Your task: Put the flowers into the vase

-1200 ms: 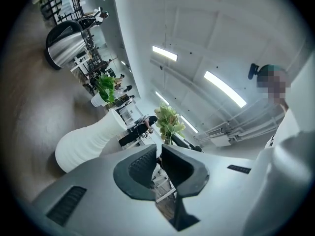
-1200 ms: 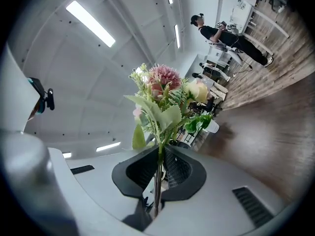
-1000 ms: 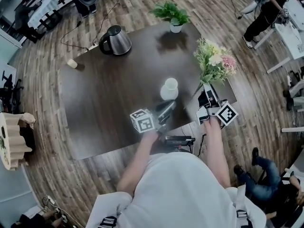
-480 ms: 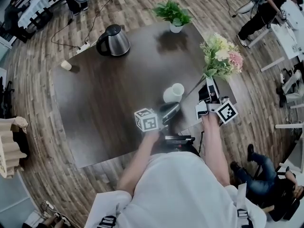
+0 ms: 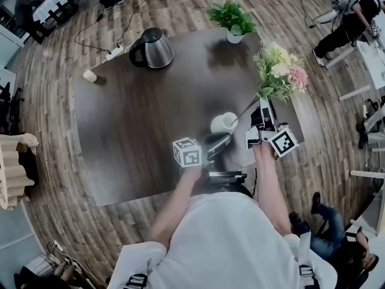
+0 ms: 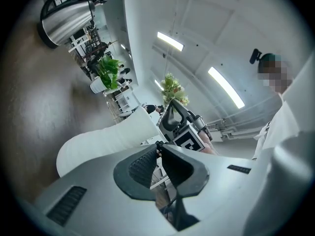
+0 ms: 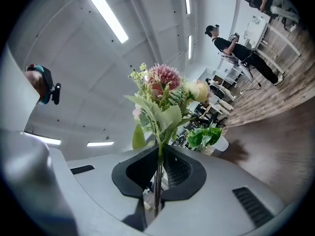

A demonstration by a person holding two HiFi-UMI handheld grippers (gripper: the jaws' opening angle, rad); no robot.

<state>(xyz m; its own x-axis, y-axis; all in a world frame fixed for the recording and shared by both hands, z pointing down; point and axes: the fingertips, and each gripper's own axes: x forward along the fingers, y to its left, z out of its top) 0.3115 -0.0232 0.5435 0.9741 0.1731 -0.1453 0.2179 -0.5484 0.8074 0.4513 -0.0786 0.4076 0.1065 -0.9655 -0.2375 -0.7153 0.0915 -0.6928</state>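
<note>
1. Since a second ago, the flowers [image 5: 278,71] have swung toward the vase [image 5: 224,123]; their stem tip is now just beside its mouth.
2. Your right claw [image 5: 263,105] pinches the stems.
3. Your left claw [image 5: 218,141], pressed together, sits beside the vase on the surface [image 5: 144,119].

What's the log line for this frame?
phase: pre-insert | left gripper: shut on vase, tilted | right gripper: shut on flowers stem | stem tip: at vase mouth

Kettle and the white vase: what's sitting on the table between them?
Nothing. In the head view, the dark table between the kettle and the vase is bare.
</note>
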